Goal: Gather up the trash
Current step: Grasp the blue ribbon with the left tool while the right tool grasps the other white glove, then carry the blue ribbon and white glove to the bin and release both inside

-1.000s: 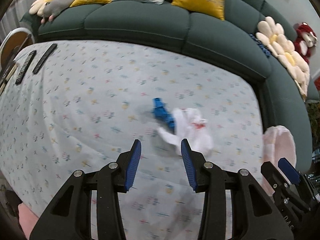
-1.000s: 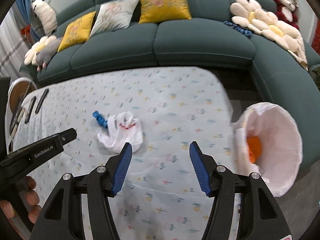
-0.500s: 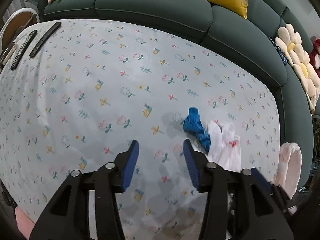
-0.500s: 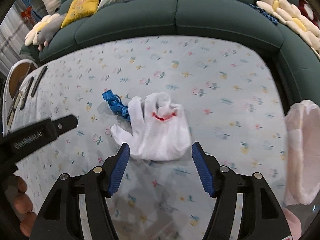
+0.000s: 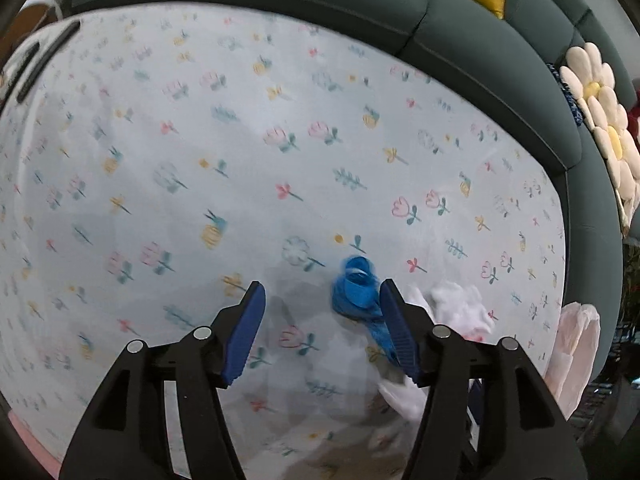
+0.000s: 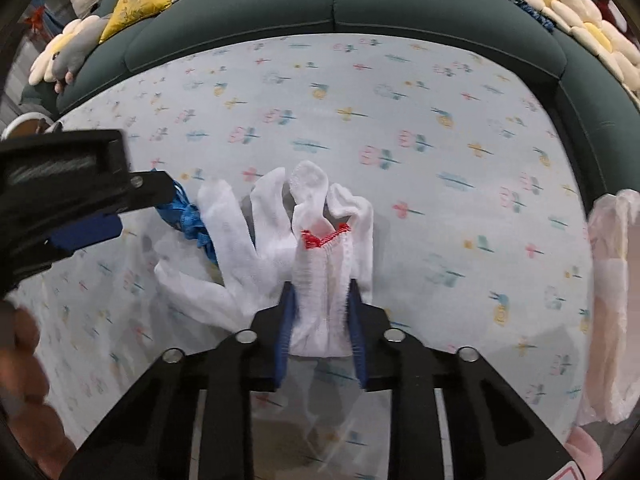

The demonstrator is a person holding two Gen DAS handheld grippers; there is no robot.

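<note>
A white knitted glove with a red-stitched cuff lies crumpled on the flowered tablecloth. My right gripper points down at it, its jaws closing, and both blue pads press on the bunched cuff. A crumpled blue scrap lies just left of the glove. My left gripper hovers low over the cloth with its jaws opening. The scrap sits between them, close against the right finger, and is not gripped. In the right wrist view one of the left fingers reaches in beside the blue scrap.
A pale pink bag hangs open at the table's right edge, also seen as the bag. A dark green sofa with cushions curves behind the table. Black remotes lie far left. A person's hand holds the left gripper.
Both grippers have dropped close to the cloth. The right jaws went from wide apart to pinching the glove's cuff. The left jaws spread wider and now straddle the blue scrap.
</note>
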